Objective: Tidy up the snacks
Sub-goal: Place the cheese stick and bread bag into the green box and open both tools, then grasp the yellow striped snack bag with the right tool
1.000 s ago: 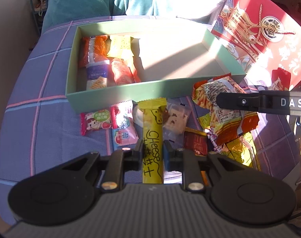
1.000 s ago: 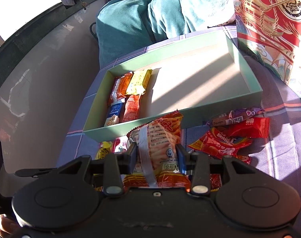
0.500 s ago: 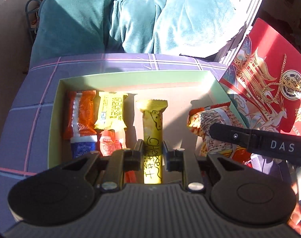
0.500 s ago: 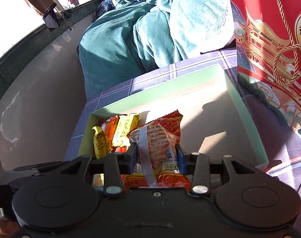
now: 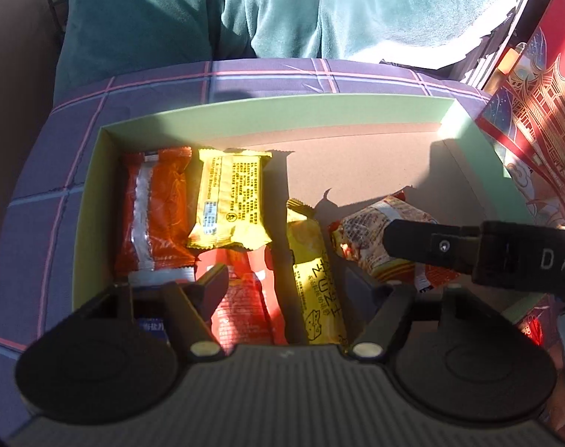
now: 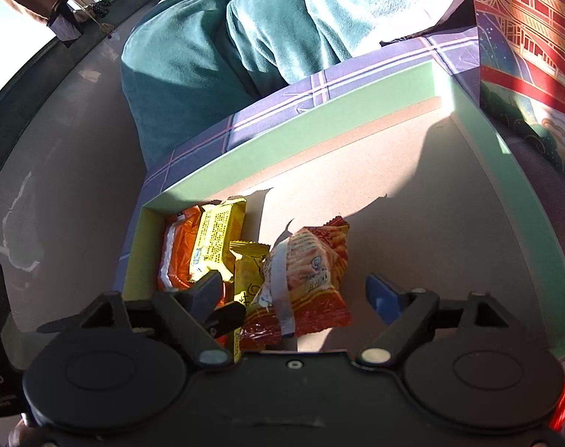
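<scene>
Cheese stick (image 5: 317, 283), between spread left claw (image 5: 305, 283)

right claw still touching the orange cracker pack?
Apart. The right wrist view shows the right claw spread wide, with bare box floor between its right finger and the orange cracker pack.

One green box (image 5: 282, 111) holds six snack packets: two yellow (image 5: 230, 201), three orange or red (image 5: 156, 212), and one blue (image 5: 152, 326), half hidden, near left.
</scene>
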`<control>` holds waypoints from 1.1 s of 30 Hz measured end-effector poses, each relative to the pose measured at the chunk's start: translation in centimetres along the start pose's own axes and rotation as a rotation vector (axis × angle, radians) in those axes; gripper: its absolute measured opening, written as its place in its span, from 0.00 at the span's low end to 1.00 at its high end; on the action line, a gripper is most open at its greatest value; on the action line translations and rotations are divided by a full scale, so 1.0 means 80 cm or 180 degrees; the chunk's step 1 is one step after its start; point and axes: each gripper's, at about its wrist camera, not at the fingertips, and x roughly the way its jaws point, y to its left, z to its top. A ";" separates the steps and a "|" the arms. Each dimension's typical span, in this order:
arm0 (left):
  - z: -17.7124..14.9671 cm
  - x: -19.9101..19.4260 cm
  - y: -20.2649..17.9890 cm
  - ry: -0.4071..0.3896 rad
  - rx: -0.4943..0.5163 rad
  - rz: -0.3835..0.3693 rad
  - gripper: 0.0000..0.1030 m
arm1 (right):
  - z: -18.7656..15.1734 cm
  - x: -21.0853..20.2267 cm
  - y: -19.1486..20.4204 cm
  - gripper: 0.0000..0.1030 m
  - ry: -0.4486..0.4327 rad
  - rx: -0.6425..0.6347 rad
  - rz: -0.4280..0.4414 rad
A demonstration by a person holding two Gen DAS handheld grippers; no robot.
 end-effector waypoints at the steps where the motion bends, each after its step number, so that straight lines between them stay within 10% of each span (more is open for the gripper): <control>1: -0.001 -0.005 0.000 -0.0051 0.0007 0.0024 0.86 | 0.000 -0.005 0.001 0.99 -0.0073 -0.0006 -0.0030; 17: -0.033 -0.075 -0.017 -0.0187 -0.0060 -0.0095 1.00 | -0.027 -0.089 -0.003 1.00 -0.0216 -0.0093 -0.0155; 33: -0.133 -0.110 -0.066 0.0006 0.0213 -0.0199 1.00 | -0.145 -0.181 -0.036 1.00 -0.0211 -0.0147 -0.0337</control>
